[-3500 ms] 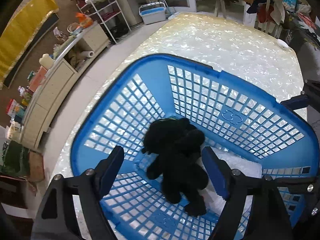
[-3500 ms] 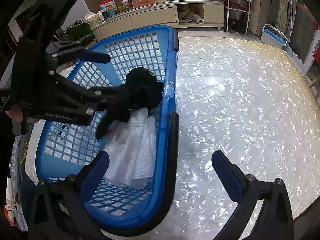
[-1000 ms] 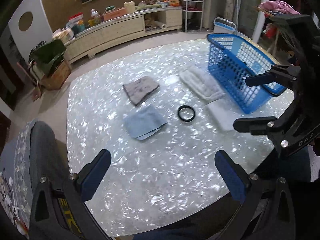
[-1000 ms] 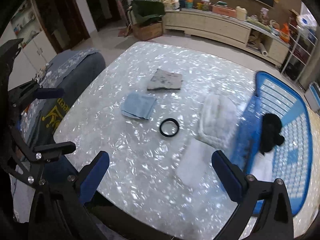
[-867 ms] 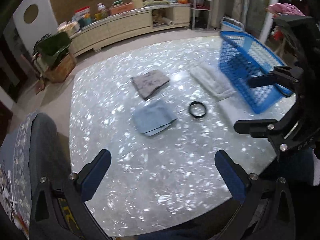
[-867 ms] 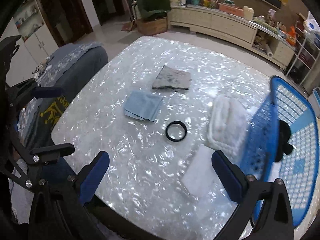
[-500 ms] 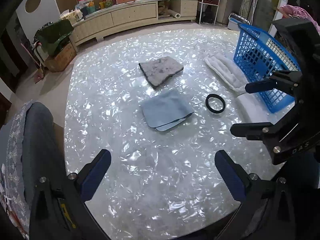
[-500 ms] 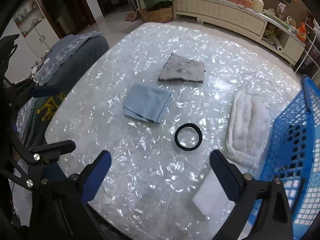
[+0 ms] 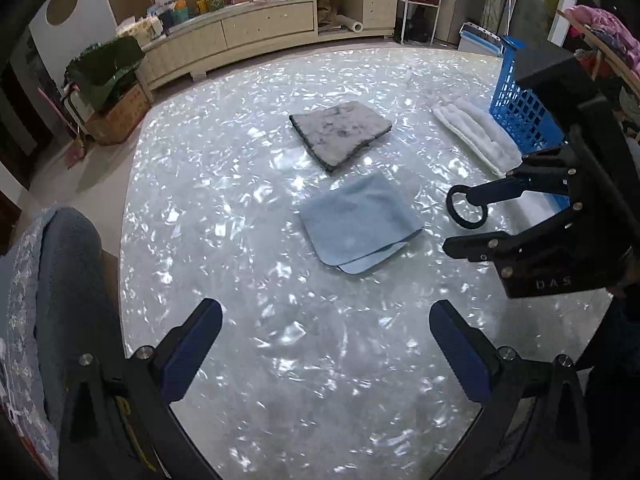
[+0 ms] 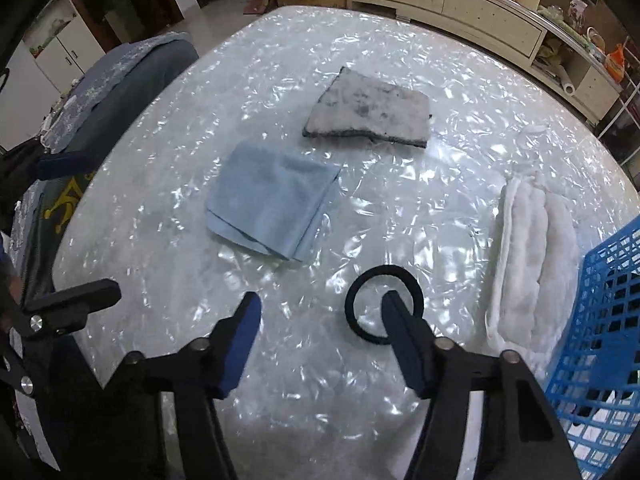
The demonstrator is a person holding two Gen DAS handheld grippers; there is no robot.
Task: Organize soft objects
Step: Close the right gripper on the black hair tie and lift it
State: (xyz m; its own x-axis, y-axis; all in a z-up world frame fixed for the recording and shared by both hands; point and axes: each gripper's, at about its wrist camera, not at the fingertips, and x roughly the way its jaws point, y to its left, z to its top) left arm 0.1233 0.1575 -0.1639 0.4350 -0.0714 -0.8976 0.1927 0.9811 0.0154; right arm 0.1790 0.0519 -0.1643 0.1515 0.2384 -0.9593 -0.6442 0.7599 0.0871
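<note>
The tabletop (image 9: pixel 248 184) has wide bare room along its near and left edges, with the blue cloth (image 10: pixel 272 204) and grey cloth (image 10: pixel 372 110) mid-surface, the black ring (image 10: pixel 384 304) nearer the front, and the white pad (image 10: pixel 532 256) against the blue basket (image 10: pixel 600 340) at the right edge. Since half a second ago the right claw (image 10: pixel 320 320) has dropped lower and narrowed, one finger (image 10: pixel 404 340) now over the ring. It is partly spread and holds nothing; the left claw (image 9: pixel 326 344) hangs spread wide over the near edge.

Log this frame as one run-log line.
phase: reaching | right gripper: open, over black hair tie | left gripper: open, idle | on table: blue cloth, grey cloth, white pad
</note>
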